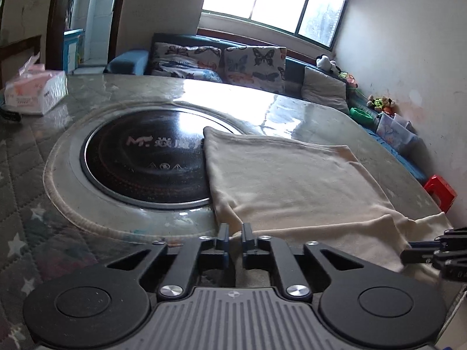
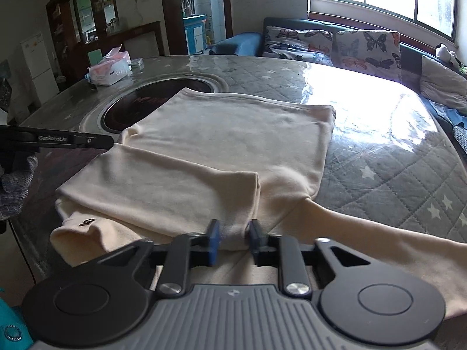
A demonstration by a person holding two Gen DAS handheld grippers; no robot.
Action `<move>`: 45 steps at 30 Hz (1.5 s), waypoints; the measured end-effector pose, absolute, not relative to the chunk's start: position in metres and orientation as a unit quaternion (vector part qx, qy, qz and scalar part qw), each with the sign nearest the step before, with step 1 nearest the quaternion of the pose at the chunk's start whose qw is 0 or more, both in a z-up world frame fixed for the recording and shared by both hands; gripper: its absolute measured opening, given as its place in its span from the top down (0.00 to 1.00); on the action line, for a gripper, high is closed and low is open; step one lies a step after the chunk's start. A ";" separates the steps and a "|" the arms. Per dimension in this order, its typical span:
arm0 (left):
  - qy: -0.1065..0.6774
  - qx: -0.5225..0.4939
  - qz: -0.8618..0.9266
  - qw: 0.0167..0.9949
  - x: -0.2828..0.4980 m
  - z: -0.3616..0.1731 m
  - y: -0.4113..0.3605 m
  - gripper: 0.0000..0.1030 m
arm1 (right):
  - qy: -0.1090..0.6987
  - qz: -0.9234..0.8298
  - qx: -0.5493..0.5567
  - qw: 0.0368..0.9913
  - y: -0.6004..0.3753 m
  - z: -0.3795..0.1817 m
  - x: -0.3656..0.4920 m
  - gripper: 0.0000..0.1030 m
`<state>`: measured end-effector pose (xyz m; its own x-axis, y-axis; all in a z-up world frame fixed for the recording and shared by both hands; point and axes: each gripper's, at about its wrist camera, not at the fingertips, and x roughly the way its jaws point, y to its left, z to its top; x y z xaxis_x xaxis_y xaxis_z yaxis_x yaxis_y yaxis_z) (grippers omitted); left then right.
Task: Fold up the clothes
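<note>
We list: shirt (image 2: 227, 137), cream knit cloth, soft and matt. Table (image 2: 379, 151), quilted star-print cloth under a clear glossy sheet that throws glare. Cooktop (image 1: 146, 157), black glass, glossy, in a brushed metal ring. Left gripper (image 1: 235, 237) and right gripper (image 2: 233, 237), matt black plastic, bright metal screws, ribbed grey housing. Tissue pack (image 1: 35, 93), shiny plastic wrap.

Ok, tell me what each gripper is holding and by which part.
The right gripper pinches the cream garment at its folded near edge. The left gripper sits at the garment's near left edge; whether it grips cloth cannot be told.
</note>
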<state>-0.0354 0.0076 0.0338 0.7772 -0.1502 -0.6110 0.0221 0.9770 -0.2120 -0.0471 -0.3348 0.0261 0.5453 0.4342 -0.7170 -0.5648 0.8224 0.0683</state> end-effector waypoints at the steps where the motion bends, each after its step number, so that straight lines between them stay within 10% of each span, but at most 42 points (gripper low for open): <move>1: 0.330 -0.095 -0.044 0.938 -0.035 0.034 0.008 0.98 | 0.379 0.286 -0.083 0.876 -0.335 0.029 -0.048 0.94; 12: 0.326 -0.069 -0.089 0.938 -0.064 0.041 0.010 0.94 | 0.374 0.265 -0.075 0.886 -0.350 0.034 -0.059 0.89; 17: 0.319 -0.022 -0.154 0.935 -0.094 0.046 -0.010 0.71 | 0.366 0.230 -0.053 0.901 -0.378 0.040 -0.061 0.80; 26: 0.340 0.013 -0.164 0.926 -0.097 0.029 -0.018 0.73 | 0.360 0.086 -0.003 0.929 -0.460 0.032 -0.062 0.66; 45: 0.335 0.019 -0.132 0.933 -0.090 0.040 -0.013 0.71 | 0.342 -0.063 0.068 0.935 -0.545 0.004 -0.046 0.70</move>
<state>-0.0902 -0.0126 0.0400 0.7412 -0.2328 -0.6296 0.2588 0.9645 -0.0521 -0.0457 -0.5453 0.0036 0.7578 -0.0715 -0.6485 0.1644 0.9828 0.0837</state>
